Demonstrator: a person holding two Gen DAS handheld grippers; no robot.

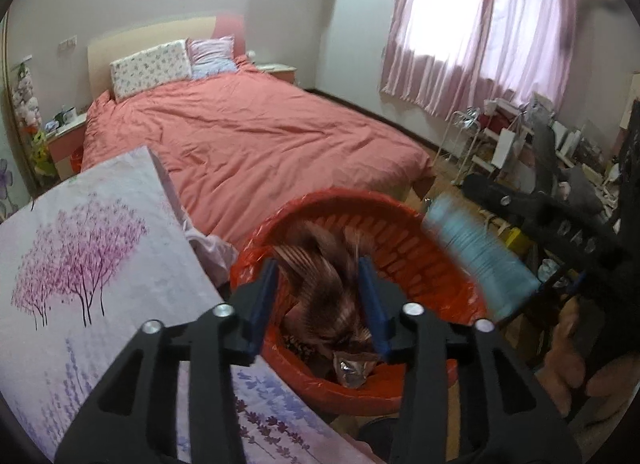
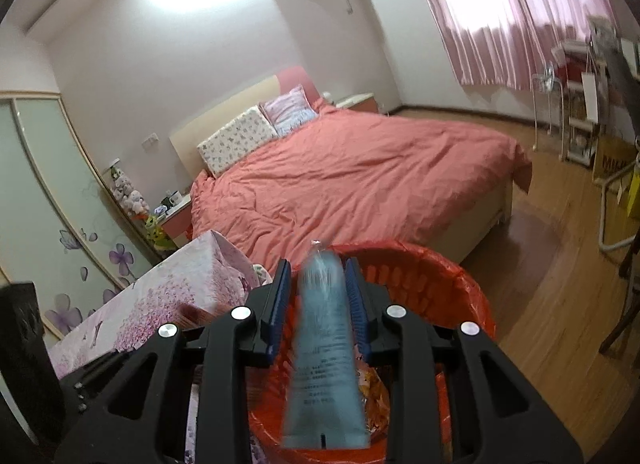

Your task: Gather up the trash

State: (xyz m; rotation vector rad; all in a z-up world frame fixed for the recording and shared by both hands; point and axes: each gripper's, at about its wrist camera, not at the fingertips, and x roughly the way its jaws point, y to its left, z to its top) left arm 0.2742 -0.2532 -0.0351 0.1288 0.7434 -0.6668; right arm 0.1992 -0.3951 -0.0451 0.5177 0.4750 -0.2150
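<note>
A red bin lined with a red bag stands right below both grippers, with wrappers lying at its bottom. My left gripper hangs over the bin with its blue pads apart. A brown striped wrapper, smeared by motion, sits loose between them. My right gripper is above the same bin, and a light-blue printed pack runs lengthwise between its pads with a thin gap on each side. The left wrist view shows that pack blurred at the bin's right rim.
A floral-printed box stands against the bin's left side. Behind is a bed with a salmon cover. White racks and clutter fill the right under pink curtains. Wooden floor lies right of the bin. A hand grips the right tool.
</note>
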